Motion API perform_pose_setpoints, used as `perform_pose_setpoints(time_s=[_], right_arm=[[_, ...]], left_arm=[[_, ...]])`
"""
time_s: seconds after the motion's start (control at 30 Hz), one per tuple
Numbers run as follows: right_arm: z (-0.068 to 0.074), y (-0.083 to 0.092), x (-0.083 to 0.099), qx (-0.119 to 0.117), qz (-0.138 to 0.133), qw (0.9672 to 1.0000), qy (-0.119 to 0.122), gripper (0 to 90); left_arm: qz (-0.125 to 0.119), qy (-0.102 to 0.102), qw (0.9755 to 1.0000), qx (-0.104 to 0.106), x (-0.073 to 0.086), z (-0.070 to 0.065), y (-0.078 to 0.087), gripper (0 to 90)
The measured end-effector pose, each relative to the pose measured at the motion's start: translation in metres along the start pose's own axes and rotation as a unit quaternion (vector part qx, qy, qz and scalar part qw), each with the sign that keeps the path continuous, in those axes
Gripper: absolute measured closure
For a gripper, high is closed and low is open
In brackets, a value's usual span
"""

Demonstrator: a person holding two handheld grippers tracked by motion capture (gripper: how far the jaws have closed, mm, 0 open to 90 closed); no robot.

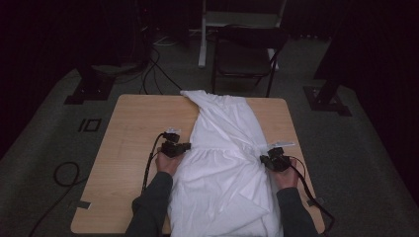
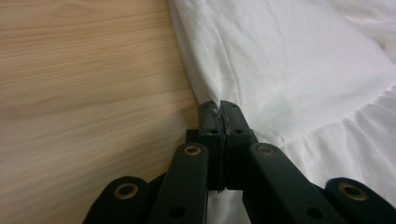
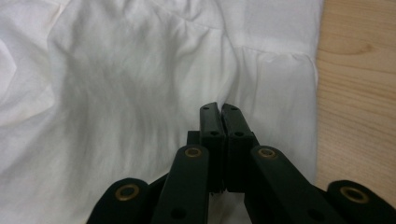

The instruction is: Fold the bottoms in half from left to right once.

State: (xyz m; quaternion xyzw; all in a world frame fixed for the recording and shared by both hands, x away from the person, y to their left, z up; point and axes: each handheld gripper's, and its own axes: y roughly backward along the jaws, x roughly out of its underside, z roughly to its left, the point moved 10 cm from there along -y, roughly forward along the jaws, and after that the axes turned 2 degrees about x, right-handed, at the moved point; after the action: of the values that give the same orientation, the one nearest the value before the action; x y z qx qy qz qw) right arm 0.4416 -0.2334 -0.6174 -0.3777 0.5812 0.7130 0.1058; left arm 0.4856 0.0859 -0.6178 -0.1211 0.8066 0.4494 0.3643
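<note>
A white garment (image 1: 225, 143) lies lengthwise down the middle of the wooden table (image 1: 133, 133), wrinkled, with a gathered seam across its middle. My left gripper (image 1: 184, 146) sits at the cloth's left edge near that seam. In the left gripper view its jaws (image 2: 218, 106) are shut, pinching the hem of the white garment (image 2: 289, 60) where it meets the bare wood (image 2: 93, 84). My right gripper (image 1: 264, 159) is at the cloth's right side. In the right gripper view its jaws (image 3: 219, 107) are shut, with a fold of the garment (image 3: 140, 84) caught at the tips.
A dark folding chair (image 1: 244, 57) stands beyond the table's far edge, beside a white stand leg (image 1: 202, 39). Black cables (image 1: 155, 69) run over the grey floor at the back left, and another loops by the table's left side (image 1: 64, 173). Bare wood lies left of the cloth.
</note>
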Motion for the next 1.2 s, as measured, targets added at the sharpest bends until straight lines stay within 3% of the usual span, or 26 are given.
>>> perform_pose_setpoints(time_s=[0.1,0.23,0.33,0.43,0.57,0.6,0.67,0.77,0.83,0.87,0.9,0.93,0.97,1.0,1.03,1.07,1.1,1.13,1.2], right_arm=[[0.004,0.003,0.004,-0.013,0.003,0.9999,-0.007,88.9],[0.011,0.006,0.008,-0.024,0.004,0.9997,-0.008,88.9],[0.028,0.012,0.017,-0.047,0.007,0.9989,-0.007,89.0],[0.043,0.022,0.026,-0.072,0.004,0.9972,-0.017,89.1],[0.054,0.042,0.034,-0.082,-0.008,0.9965,-0.012,89.0],[0.055,0.044,0.037,-0.079,0.001,0.9968,-0.003,88.7],[0.058,0.043,0.038,-0.08,0.012,0.9966,0.013,85.2],[0.058,0.044,0.018,-0.08,-0.015,0.9962,0.031,66.6],[0.059,0.043,-0.006,-0.085,-0.039,0.9948,0.04,62.6],[0.059,0.043,-0.006,-0.085,-0.039,0.9948,0.04,62.6],[0.063,0.038,-0.03,-0.087,-0.052,0.9936,0.05,59.8],[0.063,0.038,-0.03,-0.087,-0.052,0.9936,0.05,59.8],[0.071,0.028,-0.056,-0.101,-0.062,0.9913,0.057,57.8],[0.071,0.028,-0.056,-0.101,-0.062,0.9913,0.057,57.8],[0.078,0.017,-0.071,-0.11,-0.061,0.9903,0.059,55.4],[0.078,0.017,-0.071,-0.11,-0.061,0.9903,0.059,55.4],[0.088,0.005,-0.084,-0.115,-0.058,0.9897,0.064,52.6],[0.088,0.005,-0.084,-0.115,-0.058,0.9897,0.064,52.6],[0.102,-0.016,-0.095,-0.117,-0.047,0.9891,0.076,48.4]], left_arm=[[-0.021,-0.005,0.9997,-0.009,0.004,0.011,0.027,89.0],[-0.018,-0.023,0.9992,-0.026,0.011,0.016,0.041,89.0],[-0.015,-0.028,0.9988,-0.036,0.025,0.019,0.055,89.0],[-0.012,-0.028,0.9988,-0.038,0.038,0.017,0.07,89.0],[0.003,-0.04,0.9987,-0.032,0.057,0.007,0.082,88.2],[0.008,-0.049,0.9983,-0.03,0.059,0.006,0.083,84.6],[0.0,-0.061,0.9973,-0.041,0.055,0.009,0.085,68.8],[-0.026,-0.033,0.9985,-0.034,0.035,0.018,0.085,54.0],[-0.035,-0.028,0.9982,-0.039,0.022,0.023,0.08,47.7],[-0.035,-0.028,0.9982,-0.039,0.022,0.023,0.08,46.6],[-0.035,-0.025,0.9984,-0.037,0.008,0.025,0.071,45.0],[-0.035,-0.025,0.9984,-0.037,0.008,0.025,0.071,44.6],[-0.032,-0.02,0.9987,-0.033,-0.003,0.025,0.059,44.6],[-0.032,-0.02,0.9987,-0.033,-0.003,0.025,0.059,44.5],[-0.03,-0.015,0.999,-0.028,-0.007,0.025,0.054,44.5],[-0.027,-0.014,0.9991,-0.028,-0.01,0.025,0.048,44.5],[-0.019,-0.016,0.9993,-0.026,-0.014,0.025,0.037,44.6],[-0.019,-0.016,0.9993,-0.026,-0.014,0.025,0.037,44.8],[-0.007,-0.011,0.9997,-0.022,-0.014,0.024,0.027,45.0]])
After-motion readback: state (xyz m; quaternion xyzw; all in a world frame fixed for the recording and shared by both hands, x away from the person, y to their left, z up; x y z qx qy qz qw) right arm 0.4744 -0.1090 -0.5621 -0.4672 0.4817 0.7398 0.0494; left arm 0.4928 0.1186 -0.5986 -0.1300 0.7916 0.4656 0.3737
